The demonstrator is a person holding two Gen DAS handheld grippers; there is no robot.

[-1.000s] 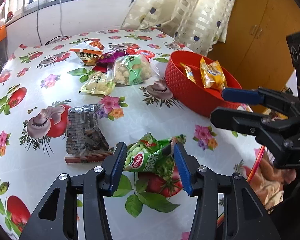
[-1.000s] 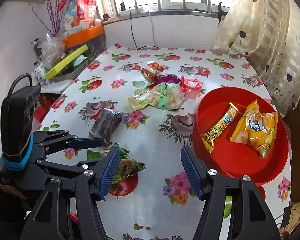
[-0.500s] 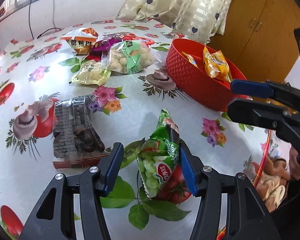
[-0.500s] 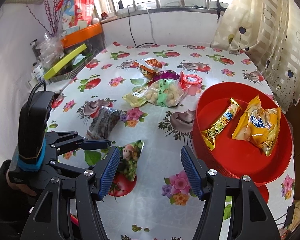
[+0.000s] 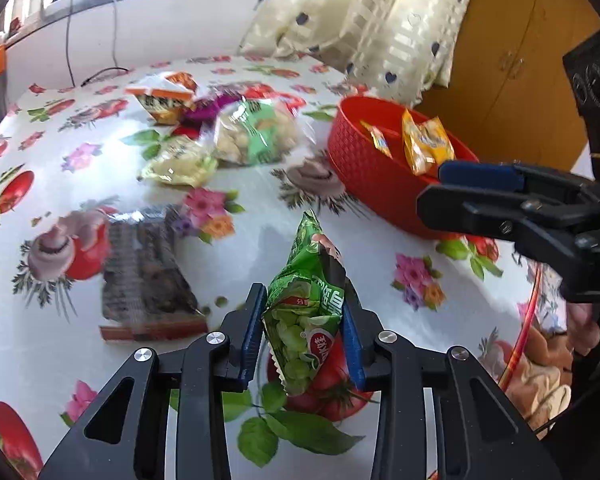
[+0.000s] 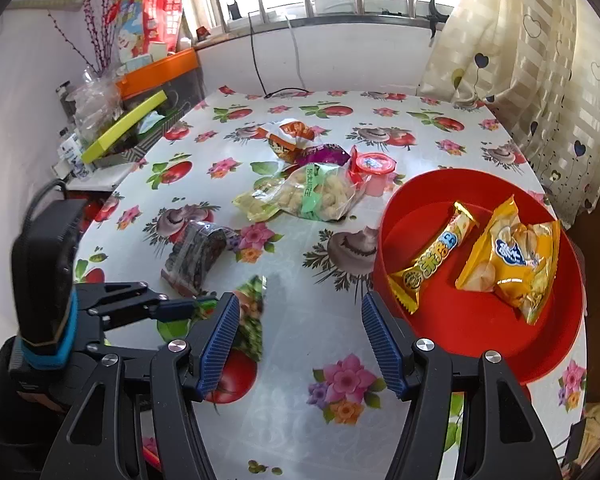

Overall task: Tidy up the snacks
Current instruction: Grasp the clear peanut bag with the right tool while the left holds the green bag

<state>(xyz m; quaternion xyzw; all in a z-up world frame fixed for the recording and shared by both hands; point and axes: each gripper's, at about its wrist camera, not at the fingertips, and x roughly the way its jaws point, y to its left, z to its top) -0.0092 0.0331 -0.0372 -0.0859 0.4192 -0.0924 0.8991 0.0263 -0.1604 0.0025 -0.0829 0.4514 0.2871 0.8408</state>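
I had the green pea-snack packet (image 5: 306,312) pinched between the blue pads of my left gripper (image 5: 304,336), whose fingers had just been closing in on it. The packet stood on edge above the bench (image 5: 380,240), its top corner pointing toward the red basket (image 5: 374,176).

My worry was the hold itself. The pads seemed to grip only the lower half of a slick, puffy bag, so it could swivel or slide out on the way across, and the tall free end might catch the basket's rim if I carried it low. The dark packet (image 5: 148,280) lay just beside my left finger, close enough to be nudged.

My right gripper (image 6: 296,336) stood released, nothing between its fingers, hovering over the bench beside the basket; it sat near the path and I could have knocked the two rigs together.

As for writing, the green packet carried a red oval logo and white Chinese characters I could not make out. In the basket, the yellow bar (image 6: 432,260) showed bold blue and white characters, and the orange-yellow pouch (image 6: 512,256) a blue badge, neither legible. The clear bag of pale puffs (image 6: 316,196) had a green label with Chinese print.
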